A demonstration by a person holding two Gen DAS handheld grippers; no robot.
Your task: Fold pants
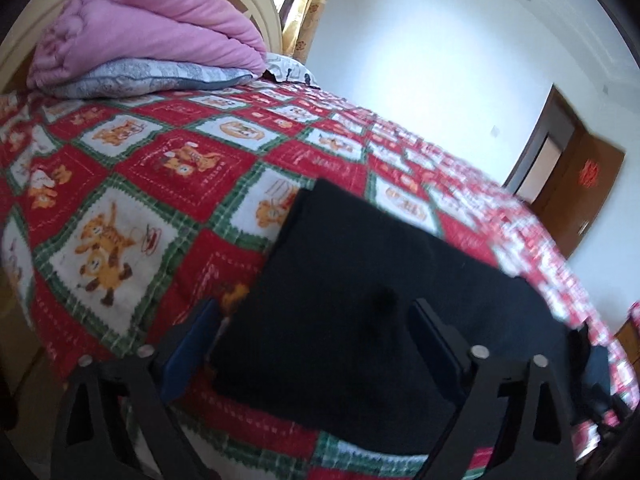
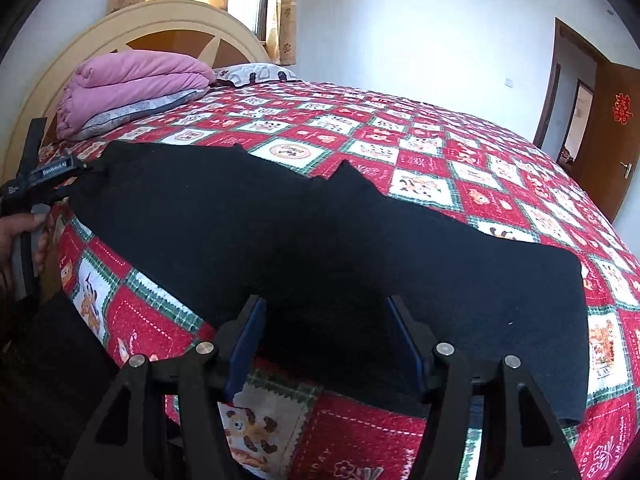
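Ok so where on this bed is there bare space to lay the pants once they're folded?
The widest free patch is the checked bedspread beyond the black pants, running toward the door side. A narrower strip lies between the pants and the pink blanket by the headboard. The near edge is crowded: pants, right gripper, and left gripper.

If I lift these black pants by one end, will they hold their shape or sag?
The black pants will probably sag: they lie flat and limp, following the curve of the bedspread. They look like thin knit, so likely light. The patterned cloth beneath looks soft, so dragging could bunch both; lifting seems safer.
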